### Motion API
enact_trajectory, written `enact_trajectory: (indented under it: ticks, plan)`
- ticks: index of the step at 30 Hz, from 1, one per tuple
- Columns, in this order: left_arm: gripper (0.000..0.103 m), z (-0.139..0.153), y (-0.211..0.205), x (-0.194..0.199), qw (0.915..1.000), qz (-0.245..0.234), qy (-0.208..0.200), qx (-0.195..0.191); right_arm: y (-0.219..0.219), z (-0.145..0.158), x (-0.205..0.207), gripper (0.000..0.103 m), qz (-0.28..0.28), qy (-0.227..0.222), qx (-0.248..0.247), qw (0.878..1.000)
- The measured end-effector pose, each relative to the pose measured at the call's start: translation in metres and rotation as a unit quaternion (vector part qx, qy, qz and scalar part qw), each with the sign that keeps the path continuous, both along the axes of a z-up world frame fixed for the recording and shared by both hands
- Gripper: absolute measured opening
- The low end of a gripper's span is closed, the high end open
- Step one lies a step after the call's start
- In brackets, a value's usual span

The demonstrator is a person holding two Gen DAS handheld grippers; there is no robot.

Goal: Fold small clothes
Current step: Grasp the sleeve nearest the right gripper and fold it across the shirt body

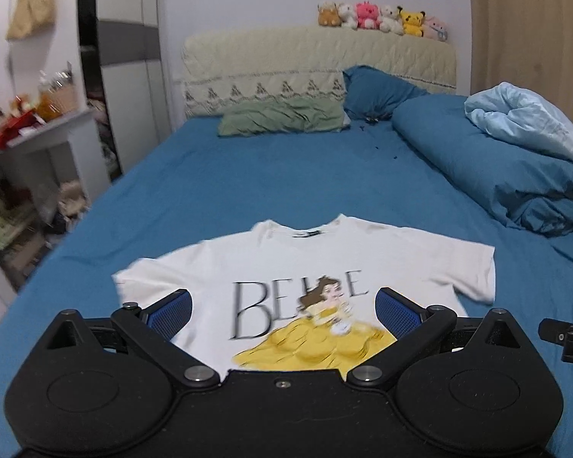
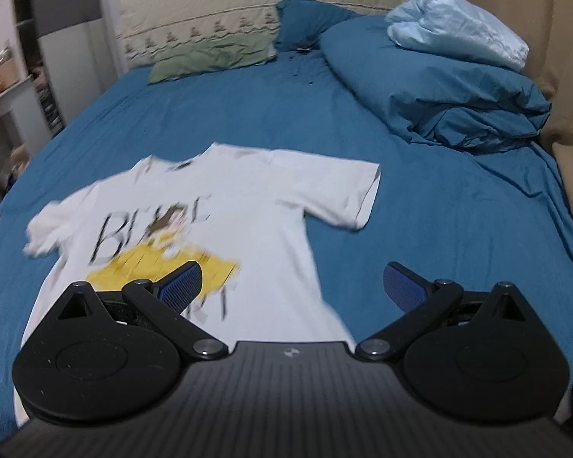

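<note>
White Belle print T-shirt (image 1: pixel 324 267) lies flat, face up, lower centre of frame on the blue bed (image 1: pixel 248 191); left claw (image 1: pixel 282 311) and right claw (image 2: pixel 292 284) both released, empty, above it — pinch matching sleeve and hem edges, fold evenly.

The left matte black plastic two-finger gripper (image 1: pixel 282 315) is built from a flat central body flanked by two rounded housings, each marked with a raised disc and a triangular cut-out, and a small screw is set in the middle of its front edge. Angled black link arms are pinned with round silver bolts, and blue ribbed rubber finger pads (image 1: pixel 169 315) are carried at their tips. The right black two-finger gripper (image 2: pixel 292 288) is made the same way, though its body is finely ribbed and stamped with a small pale logo.
</note>
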State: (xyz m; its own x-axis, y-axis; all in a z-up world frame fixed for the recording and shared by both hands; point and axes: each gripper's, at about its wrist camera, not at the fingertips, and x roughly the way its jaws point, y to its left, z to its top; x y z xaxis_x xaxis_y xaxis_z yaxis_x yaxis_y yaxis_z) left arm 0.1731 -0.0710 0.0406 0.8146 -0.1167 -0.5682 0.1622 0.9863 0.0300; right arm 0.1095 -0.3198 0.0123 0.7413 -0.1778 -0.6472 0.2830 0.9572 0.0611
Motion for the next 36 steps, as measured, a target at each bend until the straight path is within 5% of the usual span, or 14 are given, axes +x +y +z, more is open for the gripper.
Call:
enact_trajectory:
  ticks: [7,17,24,28,36]
  plan:
    - [0.103,-0.04,-0.044,0.086,0.9996,-0.006,0.026,0.006,-0.062,-0.05,0.087,0.103,-0.048,0.014,0.066,0.997]
    - [0.103,-0.13,-0.101,0.17,0.9946,-0.035,0.084,0.05,-0.125,-0.158,0.155,0.103,-0.143,0.024,0.165,0.976]
    - [0.103,-0.183,-0.139,0.206,0.9882,-0.07,0.131,0.036,-0.137,-0.195,0.164,0.103,-0.19,-0.043,0.212,0.958]
    - [0.103,-0.199,-0.162,0.216,0.9867,-0.091,0.128,0.042,-0.138,-0.199,0.176,0.071,-0.192,-0.062,0.212,0.956]
    - [0.103,-0.207,-0.177,0.24,0.984,-0.108,0.136,0.041,-0.134,-0.198,0.19,0.032,-0.205,-0.052,0.179,0.961]
